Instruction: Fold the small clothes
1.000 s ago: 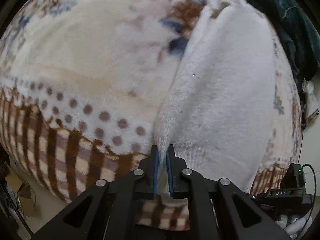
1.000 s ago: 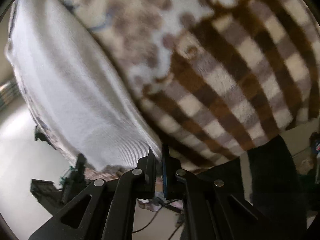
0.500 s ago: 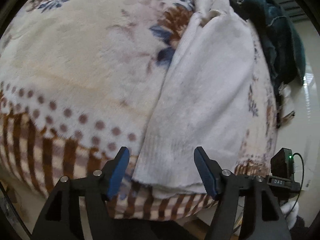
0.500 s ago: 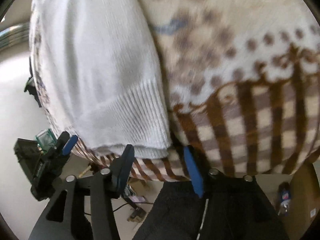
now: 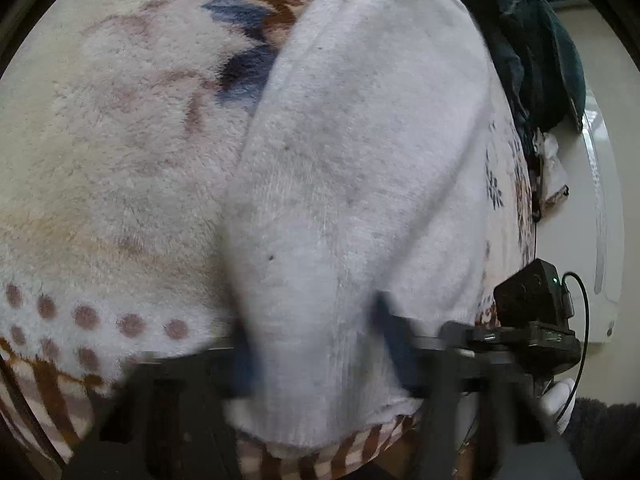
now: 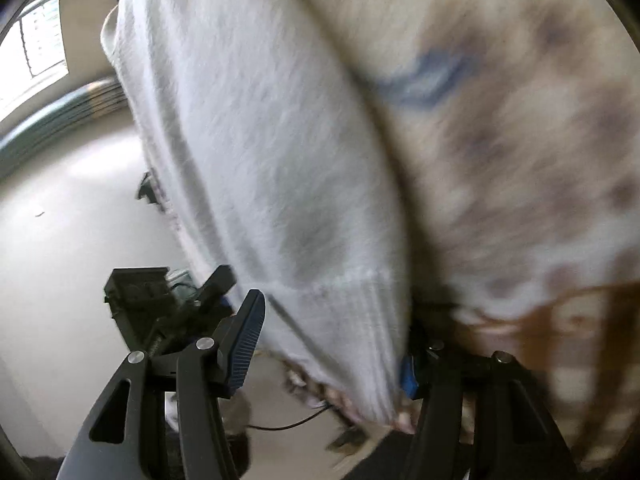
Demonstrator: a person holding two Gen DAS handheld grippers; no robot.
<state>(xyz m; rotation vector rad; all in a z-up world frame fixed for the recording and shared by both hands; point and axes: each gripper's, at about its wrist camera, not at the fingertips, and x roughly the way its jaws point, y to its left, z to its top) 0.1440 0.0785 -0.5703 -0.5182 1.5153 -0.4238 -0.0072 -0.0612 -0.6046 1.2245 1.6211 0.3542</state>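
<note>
A white knitted garment (image 5: pixel 352 160) lies folded lengthwise on a plush patterned blanket (image 5: pixel 120 160), its ribbed hem toward me. My left gripper (image 5: pixel 320 356) is blurred. Its jaws straddle the middle of the hem and are closing with the cloth bunched between them. In the right wrist view the same garment (image 6: pixel 260 140) runs up the frame beside the blanket (image 6: pixel 520 160). My right gripper (image 6: pixel 328 356) stands open around the hem's ribbed corner. Its left pad (image 6: pixel 248 340) is clear of the cloth, and the right one is half hidden behind the hem.
A heap of dark teal clothes (image 5: pixel 532 60) lies at the blanket's far right. A black device with a cable (image 5: pixel 532 300) sits just off the blanket's right edge, seen again as the black device (image 6: pixel 140 292). The blanket's near edge hangs over pale floor (image 6: pixel 60 220).
Both grippers, shut on the hem a second ago, let it go and opened. The left has pushed in over the hem; the right has swung and rolled to straddle the hem's corner.
</note>
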